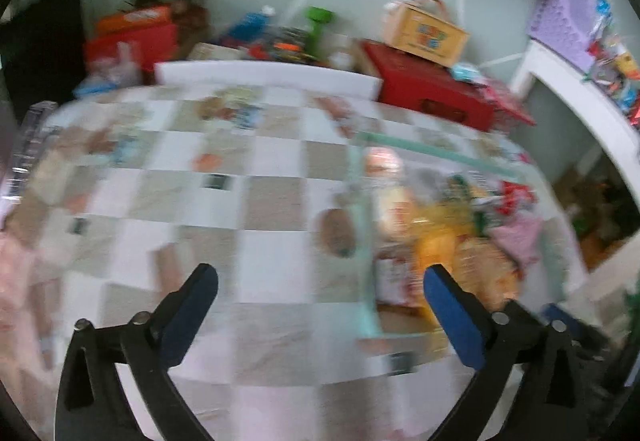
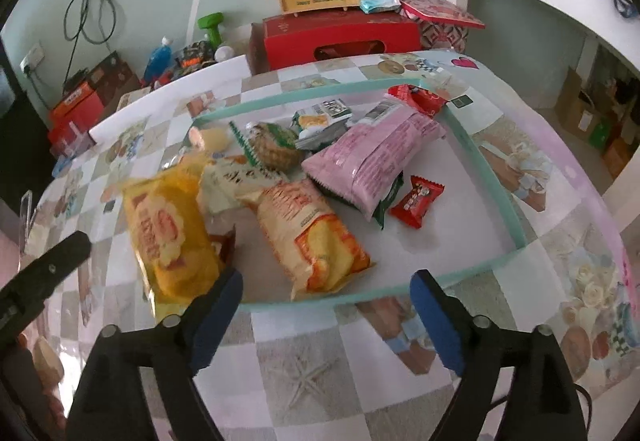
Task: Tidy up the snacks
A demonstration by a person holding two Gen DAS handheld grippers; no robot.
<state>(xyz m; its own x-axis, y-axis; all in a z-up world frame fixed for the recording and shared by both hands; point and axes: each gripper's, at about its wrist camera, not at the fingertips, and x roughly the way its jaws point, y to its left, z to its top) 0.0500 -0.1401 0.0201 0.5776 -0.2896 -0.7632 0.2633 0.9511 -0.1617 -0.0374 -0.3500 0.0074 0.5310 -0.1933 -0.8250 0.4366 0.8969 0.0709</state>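
— Hovering empty, both? The left gripper (image 1: 320,291) and right gripper (image 2: 326,287)?
— Yes, jaws released, nothing between them. Snacks (image 2: 304,177) lie heaped inside the tray (image 2: 502,193) on the table (image 2: 312,373), likely gathered for sorting.

The desk (image 2: 360,381) wears a smooth, faintly shiny printed covering in checks. On it lies a clear tray (image 2: 496,185) with a pale green rim, glassy or plastic. The pink packet (image 2: 372,157) and the yellow packet (image 2: 168,237) are glossy crinkled film. Each hand-held gripper (image 2: 326,315) has matt black plastic arms, blue matt pads (image 2: 438,321) and small metal rivets.
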